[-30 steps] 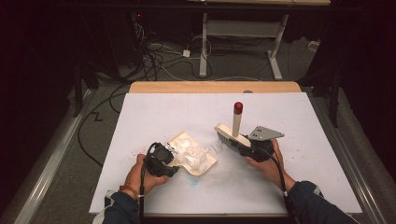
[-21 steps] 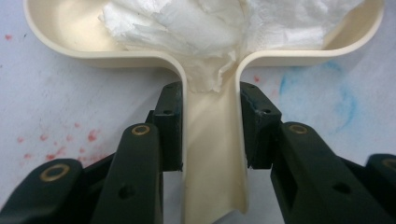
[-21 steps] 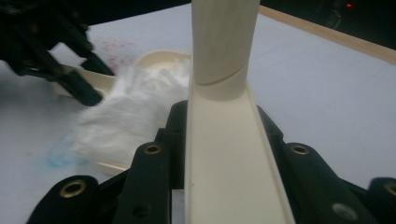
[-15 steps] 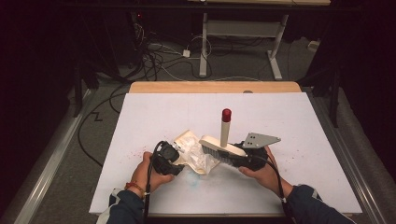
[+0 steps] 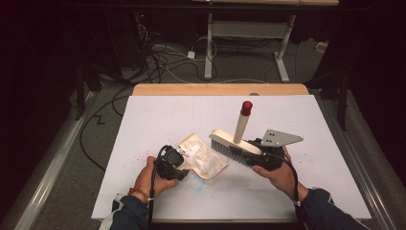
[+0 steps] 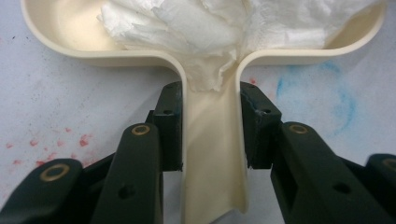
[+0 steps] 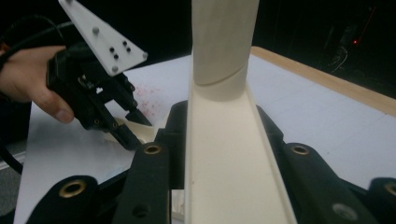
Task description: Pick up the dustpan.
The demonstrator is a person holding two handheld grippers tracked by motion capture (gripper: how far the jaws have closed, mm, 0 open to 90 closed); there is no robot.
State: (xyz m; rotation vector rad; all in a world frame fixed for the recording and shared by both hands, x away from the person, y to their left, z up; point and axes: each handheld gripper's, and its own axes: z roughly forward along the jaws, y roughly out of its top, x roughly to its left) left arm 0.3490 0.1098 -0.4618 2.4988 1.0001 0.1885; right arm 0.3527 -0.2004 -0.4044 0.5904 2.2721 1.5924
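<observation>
Sitting on a white table [image 5: 158,115] at center, cream dustpan [image 5: 203,158] holds crumpled tissue [image 5: 203,160]. Left gripper [image 6: 210,130] clamps its handle from 7 o'clock, prob. to steady it. At 3 o'clock, right gripper [image 7: 219,140] clamps cream brush [image 5: 234,146], bristles over pan rim, red-capped handle up, likely for sweeping. No readable writing

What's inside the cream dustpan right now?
The dustpan holds crumpled white tissue, bunched in the tray and trailing into the handle channel. Whatever lies under the tissue is covered. The left gripper clamps the handle.
</observation>
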